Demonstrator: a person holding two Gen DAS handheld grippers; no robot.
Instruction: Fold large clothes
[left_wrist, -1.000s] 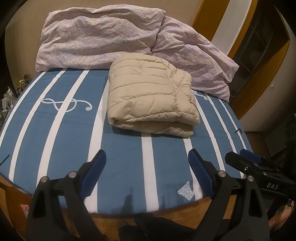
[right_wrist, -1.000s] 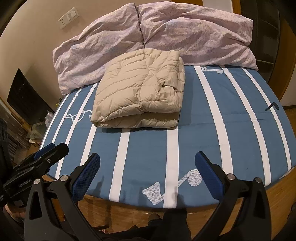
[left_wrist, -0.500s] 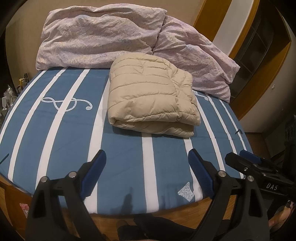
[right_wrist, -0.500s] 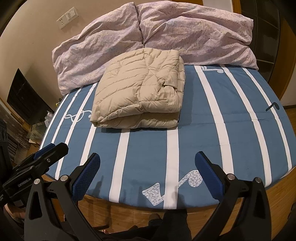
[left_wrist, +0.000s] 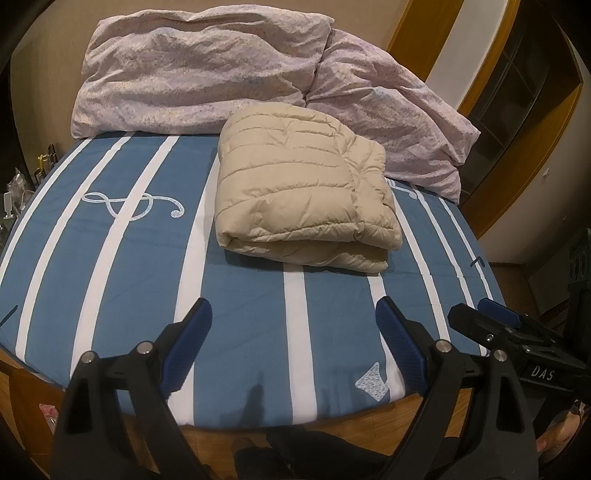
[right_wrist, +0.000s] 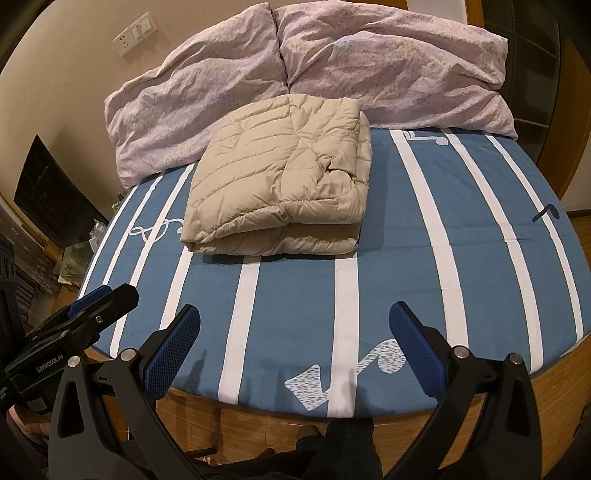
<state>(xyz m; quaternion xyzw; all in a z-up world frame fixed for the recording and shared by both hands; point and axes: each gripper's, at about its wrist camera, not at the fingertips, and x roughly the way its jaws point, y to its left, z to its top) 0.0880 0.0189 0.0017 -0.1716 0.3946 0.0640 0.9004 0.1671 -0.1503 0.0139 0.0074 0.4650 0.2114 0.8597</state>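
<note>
A beige quilted puffer jacket (left_wrist: 303, 188) lies folded into a thick rectangle on the blue and white striped bed (left_wrist: 110, 258), near the pillows. It also shows in the right wrist view (right_wrist: 280, 192). My left gripper (left_wrist: 293, 325) is open and empty, held above the bed's near edge, well short of the jacket. My right gripper (right_wrist: 295, 328) is open and empty too, beside the left one over the bed's near edge. The right gripper shows at the lower right of the left wrist view (left_wrist: 491, 321); the left gripper shows at the lower left of the right wrist view (right_wrist: 99, 299).
Two crumpled lilac pillows (left_wrist: 207, 70) lie against the wall behind the jacket, also in the right wrist view (right_wrist: 388, 66). The bed has a wooden frame (right_wrist: 258, 424). A dark cabinet with clutter (right_wrist: 48, 199) stands left of the bed. A wooden door frame (left_wrist: 517, 155) is at right.
Nothing has visibly changed apart from a very slight camera shift; the jacket lies still and both grippers stay open.
</note>
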